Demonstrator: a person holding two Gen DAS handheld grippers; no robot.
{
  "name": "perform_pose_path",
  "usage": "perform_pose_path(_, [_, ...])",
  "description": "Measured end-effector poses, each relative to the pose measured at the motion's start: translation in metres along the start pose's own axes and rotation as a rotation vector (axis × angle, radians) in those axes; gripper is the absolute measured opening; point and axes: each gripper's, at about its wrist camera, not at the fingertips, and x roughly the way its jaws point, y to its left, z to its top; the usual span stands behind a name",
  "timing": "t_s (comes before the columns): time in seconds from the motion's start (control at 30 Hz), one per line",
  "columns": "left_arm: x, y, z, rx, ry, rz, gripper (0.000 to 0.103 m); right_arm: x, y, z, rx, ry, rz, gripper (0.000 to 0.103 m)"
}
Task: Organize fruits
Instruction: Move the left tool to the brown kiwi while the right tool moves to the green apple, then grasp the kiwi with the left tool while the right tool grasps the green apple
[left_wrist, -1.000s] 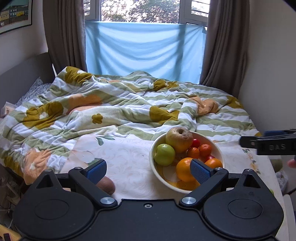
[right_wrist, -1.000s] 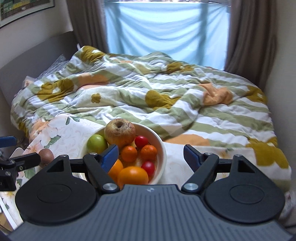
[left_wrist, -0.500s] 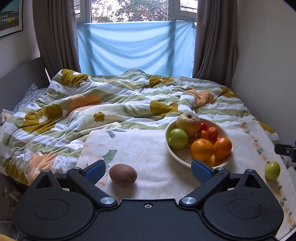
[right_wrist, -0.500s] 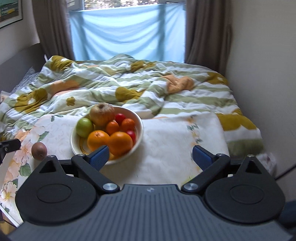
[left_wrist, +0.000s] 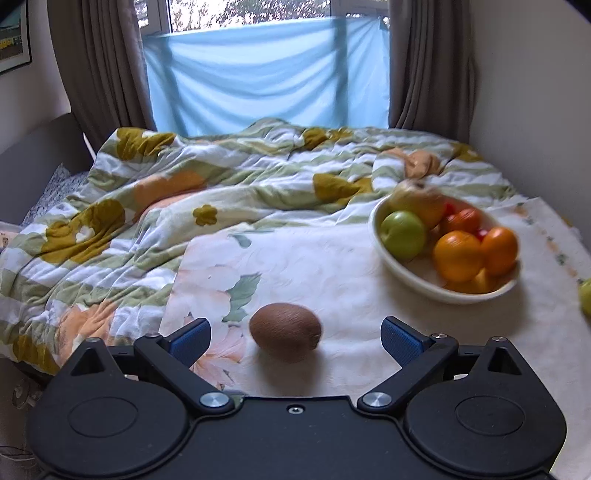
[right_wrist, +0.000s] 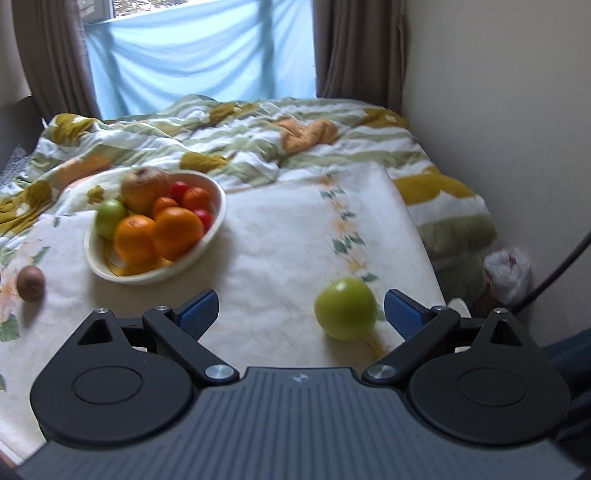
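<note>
Both tools spread wide, holding nothing. Left tool (left_wrist: 295, 338) frames kiwi (left_wrist: 284, 332), low centre; right tool (right_wrist: 300, 308) frames green apple (right_wrist: 345, 308), lower right. Centre each fruit before clamping; bowl (right_wrist: 218, 212) upper left.

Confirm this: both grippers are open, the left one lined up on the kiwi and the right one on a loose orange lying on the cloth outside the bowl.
One error: the right gripper faces a loose green apple, not an orange, as the right wrist view shows. The rest holds: left gripper open at the kiwi, outside the bowl.
</note>
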Motion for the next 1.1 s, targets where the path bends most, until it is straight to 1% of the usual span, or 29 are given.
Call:
perform_pose_path(0.17, [0.026,0.008,-0.004,-0.013,0.024,0.000,0.098,0.018,-0.013,-0.009,0.045,0.026,-0.023,0.103])
perform_pose_path(0.37, [0.050,0.013,-0.006,-0.017,0.054,-0.003,0.091,0.034,-0.019,-0.014,0.054,0.047,-0.036,0.103])
perform_pose_path(0.53, [0.063,0.014,-0.007,-0.023,0.076,-0.006,0.086,0.044,-0.020,-0.015,0.061,0.060,-0.035,0.103])
perform_pose_path(0.6, [0.067,0.016,-0.007,-0.031,0.086,-0.010,0.079,0.047,-0.019,-0.015,0.068,0.064,-0.033,0.103])
perform_pose_path(0.67, [0.069,0.018,-0.007,-0.041,0.089,-0.027,0.076,0.050,-0.018,-0.015,0.071,0.066,-0.036,0.103])
perform_pose_path(0.77, [0.070,0.017,-0.007,-0.041,0.091,-0.047,0.069,0.052,-0.018,-0.015,0.071,0.072,-0.044,0.103])
perform_pose_path(0.9, [0.070,0.012,-0.007,-0.019,0.085,-0.037,0.068,0.057,-0.017,-0.014,0.070,0.077,-0.049,0.103])
perform_pose_path(1.1, [0.066,0.013,-0.009,-0.020,0.090,-0.041,0.068,0.062,-0.017,-0.013,0.075,0.083,-0.054,0.103])
